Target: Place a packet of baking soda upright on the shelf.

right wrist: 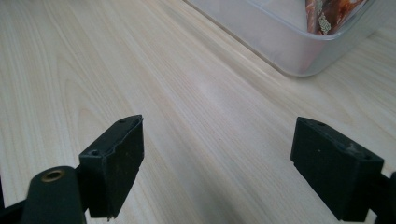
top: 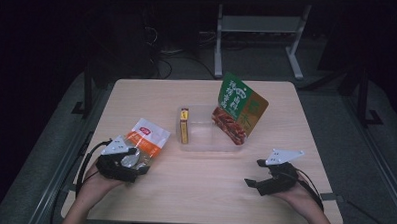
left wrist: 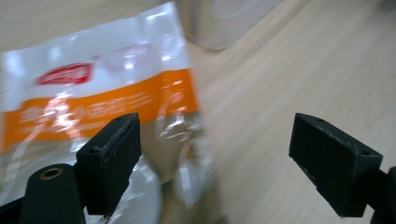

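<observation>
Left hand-held gripper (left wrist: pixel 212 154) over orange-white packet (left wrist: pixel 93 98).

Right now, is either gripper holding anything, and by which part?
Nothing is held. The left gripper is open over the near edge of the orange and white packet, not clamped. The right gripper is open above bare table.

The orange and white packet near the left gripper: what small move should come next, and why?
Probably ease the left gripper sideways over the orange and white packet, then close. Its jaws stand open, and the packet's edge lies at one jaw, not between both. The clear container beyond seems the likely destination.
</observation>
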Motion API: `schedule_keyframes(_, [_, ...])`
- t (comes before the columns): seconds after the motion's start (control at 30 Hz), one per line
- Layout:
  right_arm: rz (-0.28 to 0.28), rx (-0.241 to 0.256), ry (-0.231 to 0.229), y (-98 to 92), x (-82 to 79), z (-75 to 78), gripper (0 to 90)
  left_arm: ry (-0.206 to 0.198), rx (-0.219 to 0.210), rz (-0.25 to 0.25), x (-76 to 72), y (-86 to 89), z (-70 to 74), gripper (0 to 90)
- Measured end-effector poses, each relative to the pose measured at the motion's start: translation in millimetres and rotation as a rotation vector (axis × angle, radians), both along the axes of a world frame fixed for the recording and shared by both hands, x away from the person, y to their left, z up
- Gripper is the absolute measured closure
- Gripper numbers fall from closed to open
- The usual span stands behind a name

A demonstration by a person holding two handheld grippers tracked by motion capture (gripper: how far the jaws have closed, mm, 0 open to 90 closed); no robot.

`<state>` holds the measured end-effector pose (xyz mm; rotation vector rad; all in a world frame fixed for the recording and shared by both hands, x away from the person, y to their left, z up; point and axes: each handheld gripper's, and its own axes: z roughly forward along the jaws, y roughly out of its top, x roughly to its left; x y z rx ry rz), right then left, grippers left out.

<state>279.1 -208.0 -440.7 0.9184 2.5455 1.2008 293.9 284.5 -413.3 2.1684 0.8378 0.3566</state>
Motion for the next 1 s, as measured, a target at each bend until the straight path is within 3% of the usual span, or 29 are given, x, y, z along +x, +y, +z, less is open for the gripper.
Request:
schedule_keyframes(0.17, [0.0,0.002,0.0,0.0,1.9,-0.6,16.8,-0.013,0.026,0.092,13.1,23.9,0.4,16.5])
schedule_keyframes(0.33, [-0.001,-0.01,0.005,0.6,2.1,-2.3,16.8,0.003,0.009,0.177,32.6,43.7,-5.9,16.5])
schedule_keyframes(0.4, [-0.001,-0.009,0.006,0.5,2.1,-2.1,16.8,0.018,0.011,0.195,42.6,49.8,-10.9,16.4])
schedule_keyframes(0.53, [-0.003,-0.007,0.006,0.1,2.0,-1.8,16.8,0.09,0.007,0.243,59.3,58.9,-25.1,16.5])
schedule_keyframes(0.63, [-0.002,-0.012,0.011,-0.2,1.7,-3.0,16.8,0.164,0.015,0.228,65.7,59.2,-36.9,17.1])
schedule_keyframes(0.73, [-0.002,-0.013,0.008,-0.7,1.7,-2.5,16.8,0.194,-0.005,0.198,66.6,60.6,-39.9,20.6])
schedule_keyframes(0.8, [-0.001,-0.016,0.006,-0.8,1.9,-2.2,16.8,0.207,-0.033,0.161,66.5,61.3,-41.2,30.3])
schedule_keyframes(0.87, [0.0,-0.018,0.009,-0.4,1.7,-2.3,16.8,0.226,-0.024,0.148,68.1,61.5,-43.7,37.4])
schedule_keyframes(1.0, [0.006,-0.028,0.002,0.6,1.5,-2.0,16.9,0.244,-0.055,0.141,68.6,61.1,-44.8,46.3])
